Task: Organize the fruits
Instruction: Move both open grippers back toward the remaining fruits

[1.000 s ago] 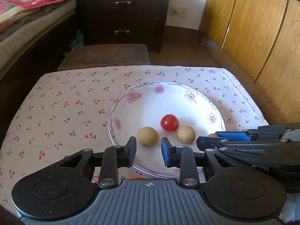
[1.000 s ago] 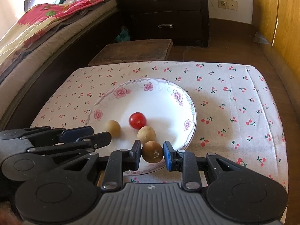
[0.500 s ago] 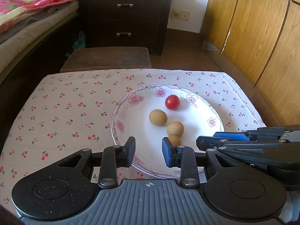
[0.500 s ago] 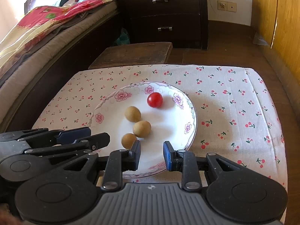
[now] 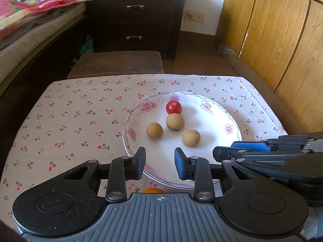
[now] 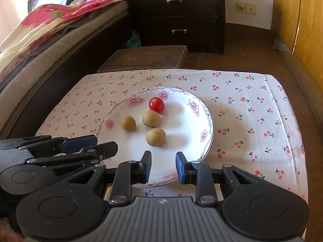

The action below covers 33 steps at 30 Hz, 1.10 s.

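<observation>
White floral-rimmed plate on a bench covered by a cherry-print cloth. On the plate, four fruits: one red cherry tomato toward the far side, and three tan round fruits nearer the cameras. Middle tan fruit just beside the tomato, possibly touching it; left tan fruit close to the middle one, a narrow gap visible in the right wrist view; nearest tan fruit set apart, toward the near right of the plate.

Left gripper above the near rim of the plate, jaws apart, nothing between them. Right gripper likewise over the near rim, jaws apart and empty, nearest tan fruit just ahead of the gap. Both grippers side by side, each visible at the edge of the other's view.

Below the near rim, in the left wrist view, a sliver of an orange object, mostly hidden by the gripper body; identity not discernible.

Beyond the bench: a dark wooden stool, a dark chest of drawers, a bed with a floral quilt at left, wood-panelled doors at right.
</observation>
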{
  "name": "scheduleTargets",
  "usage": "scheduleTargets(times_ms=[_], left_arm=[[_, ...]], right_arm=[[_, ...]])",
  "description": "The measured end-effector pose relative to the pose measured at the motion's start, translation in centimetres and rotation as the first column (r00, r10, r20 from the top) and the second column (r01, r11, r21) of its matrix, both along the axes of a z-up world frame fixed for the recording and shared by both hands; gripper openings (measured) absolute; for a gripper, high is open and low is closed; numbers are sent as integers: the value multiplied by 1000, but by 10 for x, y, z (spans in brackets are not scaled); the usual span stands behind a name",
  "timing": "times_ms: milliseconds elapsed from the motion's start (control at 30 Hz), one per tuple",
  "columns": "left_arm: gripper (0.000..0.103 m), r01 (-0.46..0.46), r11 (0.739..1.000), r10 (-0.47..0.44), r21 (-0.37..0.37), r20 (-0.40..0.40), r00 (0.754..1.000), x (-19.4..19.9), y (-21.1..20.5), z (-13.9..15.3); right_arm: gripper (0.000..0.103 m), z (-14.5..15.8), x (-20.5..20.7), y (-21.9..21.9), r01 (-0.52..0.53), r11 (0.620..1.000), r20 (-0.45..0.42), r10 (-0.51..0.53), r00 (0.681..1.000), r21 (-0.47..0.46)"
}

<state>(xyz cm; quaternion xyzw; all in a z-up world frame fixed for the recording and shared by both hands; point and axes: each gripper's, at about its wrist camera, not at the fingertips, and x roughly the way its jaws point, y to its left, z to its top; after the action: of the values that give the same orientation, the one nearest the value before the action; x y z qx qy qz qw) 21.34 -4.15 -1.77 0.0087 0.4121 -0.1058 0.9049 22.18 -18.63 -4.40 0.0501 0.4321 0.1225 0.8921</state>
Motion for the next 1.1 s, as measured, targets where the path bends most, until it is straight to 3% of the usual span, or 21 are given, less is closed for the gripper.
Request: scheduleTargets(times_ms=[1100], left_arm=[[36,11,999,-12,32,31,999,-20,4,10]], right_arm=[[28,12,-21,16,-16,997,53,20,998,-76]])
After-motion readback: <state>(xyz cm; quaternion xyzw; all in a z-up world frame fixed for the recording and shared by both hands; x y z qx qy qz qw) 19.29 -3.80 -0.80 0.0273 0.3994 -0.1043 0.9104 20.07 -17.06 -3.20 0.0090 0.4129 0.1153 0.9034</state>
